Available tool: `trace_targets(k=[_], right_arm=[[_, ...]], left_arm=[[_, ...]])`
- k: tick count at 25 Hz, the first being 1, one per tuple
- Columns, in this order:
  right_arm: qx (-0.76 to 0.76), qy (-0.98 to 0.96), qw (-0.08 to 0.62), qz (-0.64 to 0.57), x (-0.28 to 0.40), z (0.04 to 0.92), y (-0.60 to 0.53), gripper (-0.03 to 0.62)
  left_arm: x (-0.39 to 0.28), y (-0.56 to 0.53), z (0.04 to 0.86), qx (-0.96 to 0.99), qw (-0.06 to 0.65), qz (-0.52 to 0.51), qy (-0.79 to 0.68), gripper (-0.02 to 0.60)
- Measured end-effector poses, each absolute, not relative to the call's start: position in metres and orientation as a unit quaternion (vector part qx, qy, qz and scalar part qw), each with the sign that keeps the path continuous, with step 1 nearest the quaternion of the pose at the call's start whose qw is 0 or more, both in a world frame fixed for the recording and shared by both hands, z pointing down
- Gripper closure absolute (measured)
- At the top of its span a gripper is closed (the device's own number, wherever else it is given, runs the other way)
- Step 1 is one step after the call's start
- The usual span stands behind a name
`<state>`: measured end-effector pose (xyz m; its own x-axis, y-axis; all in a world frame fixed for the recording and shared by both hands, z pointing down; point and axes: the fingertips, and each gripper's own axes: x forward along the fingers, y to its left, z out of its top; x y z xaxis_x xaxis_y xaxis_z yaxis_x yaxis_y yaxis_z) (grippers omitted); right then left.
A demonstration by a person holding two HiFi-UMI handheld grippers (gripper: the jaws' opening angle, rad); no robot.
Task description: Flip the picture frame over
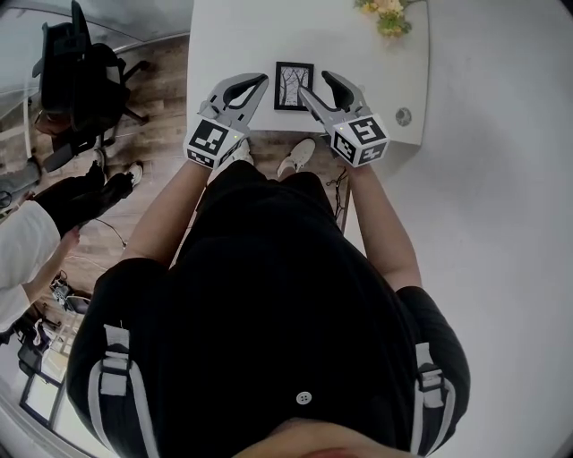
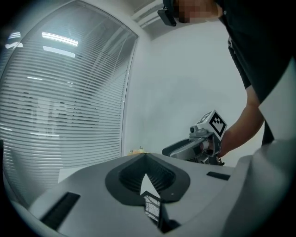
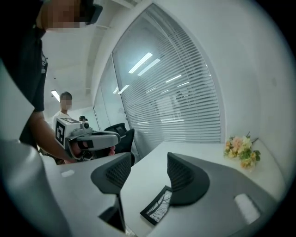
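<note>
The picture frame (image 1: 294,86) is small and black, with a tree drawing facing up. It lies flat on the white table (image 1: 233,36) near the front edge. My left gripper (image 1: 261,81) hovers just left of it, tips together and holding nothing. My right gripper (image 1: 314,85) hangs just right of it, open and empty. In the left gripper view the pads (image 2: 125,178) meet at the tip (image 2: 146,155), and a slice of the frame (image 2: 151,209) shows below them. In the right gripper view the frame (image 3: 157,209) lies on the table below the open jaws (image 3: 147,157).
A bunch of yellow and pink flowers (image 1: 385,13) sits at the table's far right corner. A round grommet (image 1: 403,116) is set in the top near the right edge. A black office chair (image 1: 85,85) and another person (image 1: 27,241) are off to the left.
</note>
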<state>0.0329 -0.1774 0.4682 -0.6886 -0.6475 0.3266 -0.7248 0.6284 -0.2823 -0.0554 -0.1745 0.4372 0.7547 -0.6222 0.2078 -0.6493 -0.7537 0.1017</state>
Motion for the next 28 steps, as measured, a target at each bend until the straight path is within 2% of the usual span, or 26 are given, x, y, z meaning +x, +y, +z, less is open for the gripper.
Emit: trace_targets(k=[13, 23, 28], right_arm=[[0.353, -0.929, 0.042, 0.101, 0.016, 0.351, -0.150, 0.455], [0.362, -0.929, 0.026, 0.066, 0.023, 0.314, -0.150, 0.569], [0.372, -0.926, 0.024, 0.058, 0.027, 0.305, -0.156, 0.583]], left_arm=[[-0.045, -0.152, 0.344, 0.943, 0.053, 0.043, -0.326, 0.577], [-0.039, -0.149, 0.307, 0.945, 0.030, 0.015, -0.326, 0.577], [-0.040, -0.154, 0.299, 0.944, 0.026, 0.012, -0.329, 0.577]])
